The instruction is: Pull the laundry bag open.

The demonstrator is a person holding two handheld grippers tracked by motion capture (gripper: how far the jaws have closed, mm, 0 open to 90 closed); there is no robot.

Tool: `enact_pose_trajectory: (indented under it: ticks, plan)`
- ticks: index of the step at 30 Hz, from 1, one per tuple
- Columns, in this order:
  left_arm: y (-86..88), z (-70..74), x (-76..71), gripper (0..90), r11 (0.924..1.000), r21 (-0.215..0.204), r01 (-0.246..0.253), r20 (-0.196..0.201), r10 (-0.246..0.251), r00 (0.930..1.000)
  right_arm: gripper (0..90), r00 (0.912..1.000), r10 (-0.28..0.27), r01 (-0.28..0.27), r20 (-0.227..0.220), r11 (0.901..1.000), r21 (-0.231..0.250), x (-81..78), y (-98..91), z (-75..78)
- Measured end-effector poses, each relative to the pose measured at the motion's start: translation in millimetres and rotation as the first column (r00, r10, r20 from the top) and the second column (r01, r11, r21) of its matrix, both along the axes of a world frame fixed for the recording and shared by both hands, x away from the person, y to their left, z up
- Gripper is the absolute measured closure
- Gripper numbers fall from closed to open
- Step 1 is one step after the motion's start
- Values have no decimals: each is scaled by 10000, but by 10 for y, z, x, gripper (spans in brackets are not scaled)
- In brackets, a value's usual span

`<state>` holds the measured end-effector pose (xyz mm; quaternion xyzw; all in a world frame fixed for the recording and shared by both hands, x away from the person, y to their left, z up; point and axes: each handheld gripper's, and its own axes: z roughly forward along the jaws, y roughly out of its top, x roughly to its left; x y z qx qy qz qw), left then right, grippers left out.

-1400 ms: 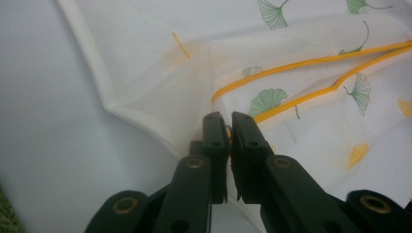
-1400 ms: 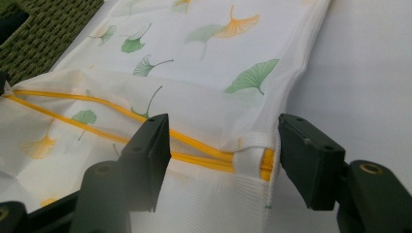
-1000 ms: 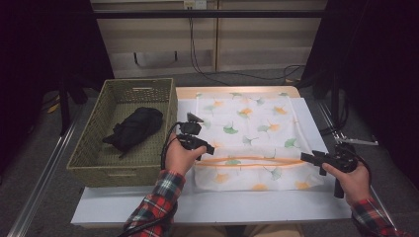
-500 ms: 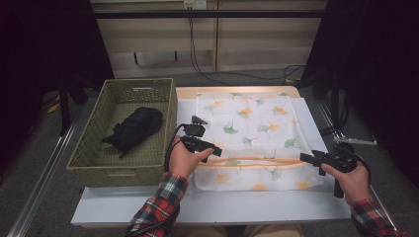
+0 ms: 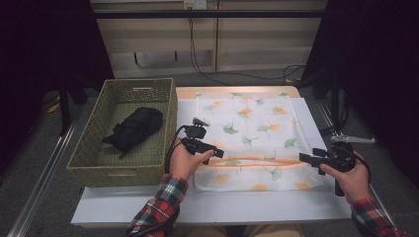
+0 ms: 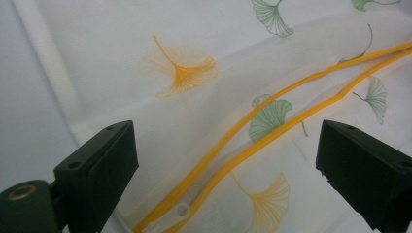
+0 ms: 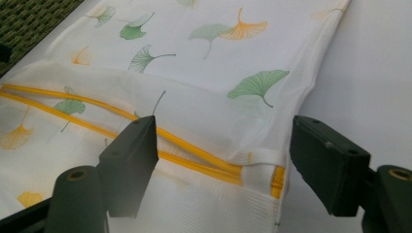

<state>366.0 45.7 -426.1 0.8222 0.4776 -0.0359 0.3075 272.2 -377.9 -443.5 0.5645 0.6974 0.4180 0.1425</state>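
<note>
- The mesh bag (image 5: 252,136) lies flat on the table (image 5: 123,207), right of the basket (image 5: 94,163).
- Left gripper (image 5: 213,154): jaws just opened wide over the zipper (image 6: 272,126), gripping nothing.
- Right gripper (image 5: 307,159): jaws just widened, straddling the bag's corner, pads clear.

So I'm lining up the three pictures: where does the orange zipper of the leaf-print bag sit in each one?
High view: the orange zipper runs across the bag's near part, between the two grippers.
Left gripper view: it slants from bottom centre to the right edge.
Right gripper view: it runs from the left edge to lower centre.
Shared landmark: the green leaf beside the zipper.
</note>
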Motion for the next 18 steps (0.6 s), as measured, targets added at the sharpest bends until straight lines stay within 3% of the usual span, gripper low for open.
enact_pose_trajectory:
  ticks: [14, 18]
  plan:
    - [-9, -13, -11, 32, 9999, -12, -105, 56, 105, 9999, 229, 9993, 355, -354, 87, 9993, -96, 7, 12, 94]
    - [-12, -22, -2, 32, 10000, -17, -31, -115, 31, 9999, 228, 9988, 481, -480, 62, 9988, -127, 9, 71, 126]
